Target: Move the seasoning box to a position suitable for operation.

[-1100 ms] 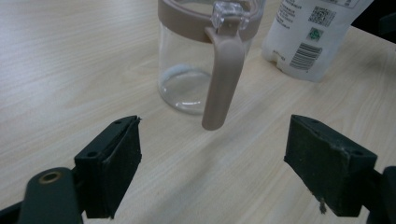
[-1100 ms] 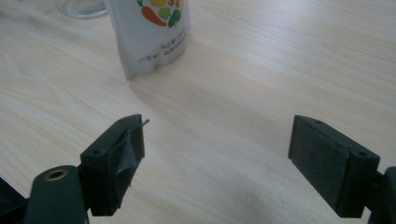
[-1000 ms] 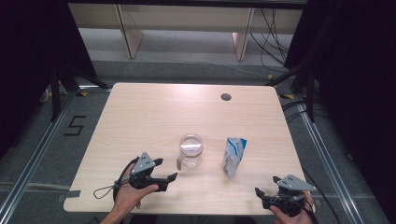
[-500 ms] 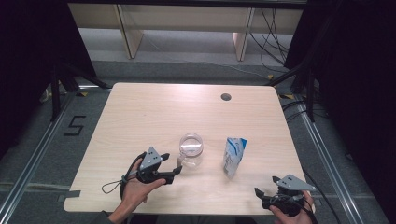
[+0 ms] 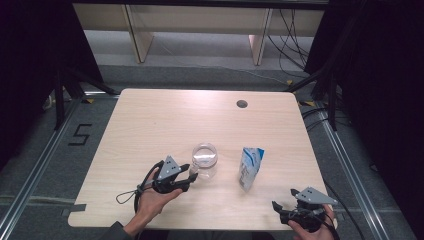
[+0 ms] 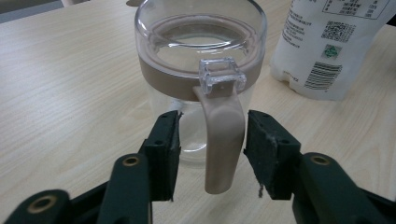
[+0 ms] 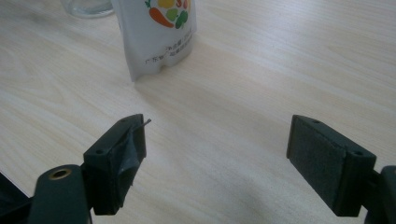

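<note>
Between the left gripper's (image 6: 212,156) parted jaws stands the glass mug's (image 6: 201,79) beige handle (image 6: 224,140), ungripped; at 4 o'clock, the right gripper (image 7: 217,158) gapes wide.

Clear glass mug (image 5: 205,160) stands upright beside white pouch (image 5: 249,168).

Left gripper (image 6: 212,154) jaws parted; right gripper (image 7: 217,163) jaws wide

Lab, black curtains (image 5: 30,60), floor rails (image 5: 35,165), cables (image 5: 295,30)
</note>
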Action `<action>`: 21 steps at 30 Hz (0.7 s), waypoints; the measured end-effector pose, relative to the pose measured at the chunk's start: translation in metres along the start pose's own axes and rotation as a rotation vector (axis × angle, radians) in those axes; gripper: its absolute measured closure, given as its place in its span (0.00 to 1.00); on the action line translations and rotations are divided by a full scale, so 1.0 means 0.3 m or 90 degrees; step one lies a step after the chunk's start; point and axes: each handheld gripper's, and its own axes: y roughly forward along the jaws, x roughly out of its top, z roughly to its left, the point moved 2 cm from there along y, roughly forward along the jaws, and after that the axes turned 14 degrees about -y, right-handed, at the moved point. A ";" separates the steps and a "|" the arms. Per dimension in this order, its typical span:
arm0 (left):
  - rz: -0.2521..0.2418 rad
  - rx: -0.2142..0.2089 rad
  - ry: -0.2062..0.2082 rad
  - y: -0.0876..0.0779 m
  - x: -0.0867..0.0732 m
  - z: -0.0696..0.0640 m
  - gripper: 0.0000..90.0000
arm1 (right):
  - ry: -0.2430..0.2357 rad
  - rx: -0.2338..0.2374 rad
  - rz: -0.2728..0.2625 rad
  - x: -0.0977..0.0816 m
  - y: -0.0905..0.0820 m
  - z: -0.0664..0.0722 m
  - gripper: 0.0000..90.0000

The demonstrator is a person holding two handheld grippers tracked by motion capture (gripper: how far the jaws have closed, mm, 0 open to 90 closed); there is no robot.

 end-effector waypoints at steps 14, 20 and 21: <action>0.009 -0.024 -0.003 0.016 -0.002 -0.001 0.80 | -0.014 0.011 -0.009 0.001 0.004 -0.005 0.25; 0.012 -0.047 -0.011 0.011 -0.004 0.004 0.81 | -0.017 0.011 -0.009 0.001 0.004 -0.005 0.25; 0.009 -0.058 -0.010 0.012 -0.006 0.004 0.81 | -0.017 0.011 -0.010 0.001 0.004 -0.005 0.25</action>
